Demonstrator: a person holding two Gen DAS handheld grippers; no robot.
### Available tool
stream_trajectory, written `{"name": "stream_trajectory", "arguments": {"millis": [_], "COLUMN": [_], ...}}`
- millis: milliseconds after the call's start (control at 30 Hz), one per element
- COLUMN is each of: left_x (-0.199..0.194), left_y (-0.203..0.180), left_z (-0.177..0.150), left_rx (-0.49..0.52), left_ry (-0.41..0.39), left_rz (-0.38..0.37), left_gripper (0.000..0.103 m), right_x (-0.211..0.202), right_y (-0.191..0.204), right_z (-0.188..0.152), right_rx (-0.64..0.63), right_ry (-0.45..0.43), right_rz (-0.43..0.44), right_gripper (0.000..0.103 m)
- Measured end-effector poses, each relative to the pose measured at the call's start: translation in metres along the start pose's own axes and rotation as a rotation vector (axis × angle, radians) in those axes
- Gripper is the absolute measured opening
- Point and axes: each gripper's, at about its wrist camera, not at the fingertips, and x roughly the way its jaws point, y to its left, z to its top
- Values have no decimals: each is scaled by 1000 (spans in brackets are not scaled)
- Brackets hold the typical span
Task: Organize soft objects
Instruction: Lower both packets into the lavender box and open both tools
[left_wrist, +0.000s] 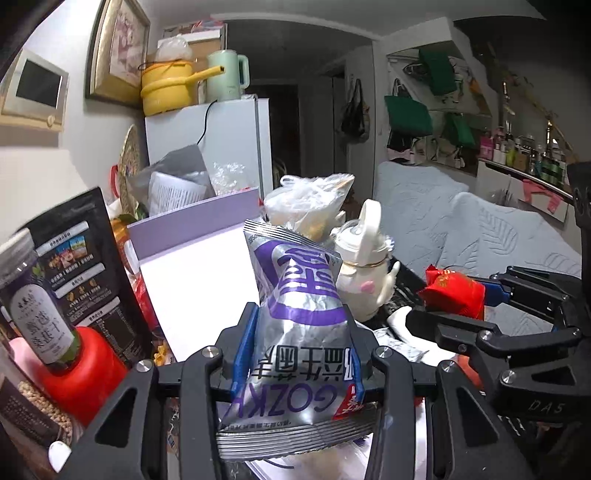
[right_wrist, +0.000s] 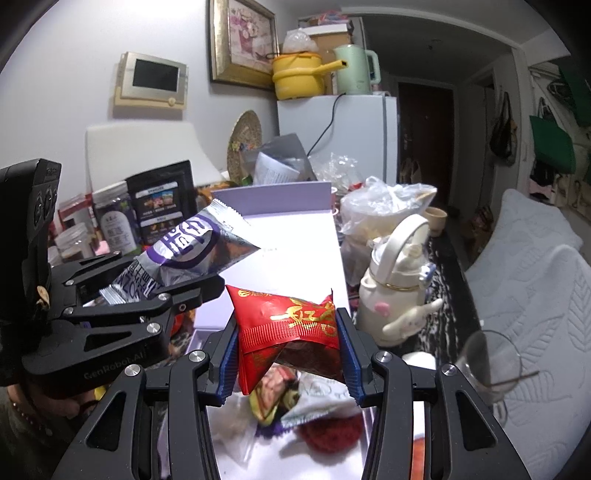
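Observation:
My left gripper is shut on a silver and purple snack packet and holds it upright in the air; it also shows in the right wrist view at the left. My right gripper is shut on a red snack packet with gold lettering, held above an open white and lilac box. The red packet shows at the right of the left wrist view. Several soft things lie in the box's base below, among them a red knitted piece.
A cream kettle-shaped bottle and a clear plastic bag stand right of the box. A black pouch, a jar and a red lid crowd the left. A glass stands near a grey sofa.

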Motion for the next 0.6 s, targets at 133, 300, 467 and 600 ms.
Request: {"name": "stream_trajectory", "arguments": {"millis": [133, 300, 467, 600], "left_x": [19, 40, 52, 61], "left_y": [5, 6, 0, -5], "left_z": [-7, -15, -23, -29], "left_rx": [-8, 2, 22, 34], "left_ry": [39, 95, 147, 188], "left_rz": [8, 9, 2, 6], "left_gripper": [41, 41, 41, 41], "right_x": [23, 48, 63, 73], "right_y": [-2, -8, -16, -20], "right_z": [1, -6, -14, -20], "right_rx": [-4, -5, 11, 17], "right_ry": [23, 78, 117, 151], "right_rz": [0, -2, -9, -20], "right_gripper": [46, 46, 46, 46]}}
